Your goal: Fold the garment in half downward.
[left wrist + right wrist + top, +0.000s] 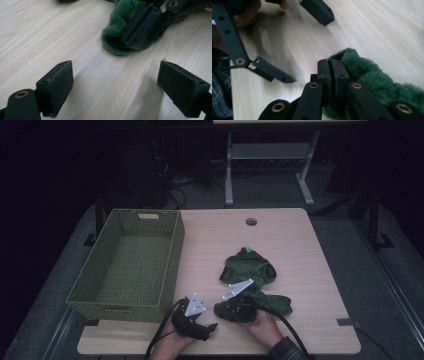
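A green fuzzy garment (248, 270) lies crumpled on the wooden table (300, 245), right of centre. My right gripper (224, 310) is at its near left corner, shut on a fold of the green fabric (362, 72); in the right gripper view its two jaws stand pressed together (331, 67) with the fuzzy edge pinched between them. My left gripper (210, 323) rests just left of it near the table's front edge, open, with bare wood between its pads (115, 82). It faces the pinched garment edge (117, 25) and the right gripper (142, 27).
A green woven basket (170, 255) stands at the table's left, close beside the left hand. A round cable hole (251, 222) sits near the far edge. Another table's legs stand on the floor beyond.
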Motion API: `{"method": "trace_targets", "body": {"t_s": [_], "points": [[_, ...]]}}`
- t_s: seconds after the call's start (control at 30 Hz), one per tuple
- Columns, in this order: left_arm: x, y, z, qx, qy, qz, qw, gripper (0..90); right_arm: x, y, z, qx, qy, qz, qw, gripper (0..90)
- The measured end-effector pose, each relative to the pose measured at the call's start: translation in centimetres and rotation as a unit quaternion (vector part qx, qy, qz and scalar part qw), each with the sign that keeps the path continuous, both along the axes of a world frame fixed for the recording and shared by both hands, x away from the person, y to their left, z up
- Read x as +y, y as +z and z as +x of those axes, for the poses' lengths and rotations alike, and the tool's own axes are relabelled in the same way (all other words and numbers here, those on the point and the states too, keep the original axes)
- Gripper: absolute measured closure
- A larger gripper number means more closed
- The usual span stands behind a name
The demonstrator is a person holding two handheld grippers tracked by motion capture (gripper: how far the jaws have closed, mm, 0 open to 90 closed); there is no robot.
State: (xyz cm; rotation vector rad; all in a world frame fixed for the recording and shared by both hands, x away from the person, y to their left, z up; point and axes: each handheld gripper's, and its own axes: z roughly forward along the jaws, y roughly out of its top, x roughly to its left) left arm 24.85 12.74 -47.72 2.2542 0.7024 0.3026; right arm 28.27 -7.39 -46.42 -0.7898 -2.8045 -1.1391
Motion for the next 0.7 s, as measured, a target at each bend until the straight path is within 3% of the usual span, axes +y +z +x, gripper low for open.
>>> {"method": "trace_targets", "body": {"t_s": [0.17, 0.37, 0.7], "points": [[0.0, 0.0, 0.0, -0.001, -0.001, 0.001, 1.0, 12.6, -0.5, 1.3, 0.0, -0.013, 0.002, 0.029, 0.9995, 86.3], [0.0, 0.0, 0.0, 0.002, 0.001, -0.003, 1.0, 12.7, -1.4, 3.3, -0.8, -0.029, 0.013, 0.076, 0.9966, 86.1], [0.0, 0.0, 0.0, 0.002, 0.001, -0.003, 1.0, 12.6, -6.5, 5.7, -0.4, -0.065, -0.048, 0.119, 0.9897, 85.0]]}}
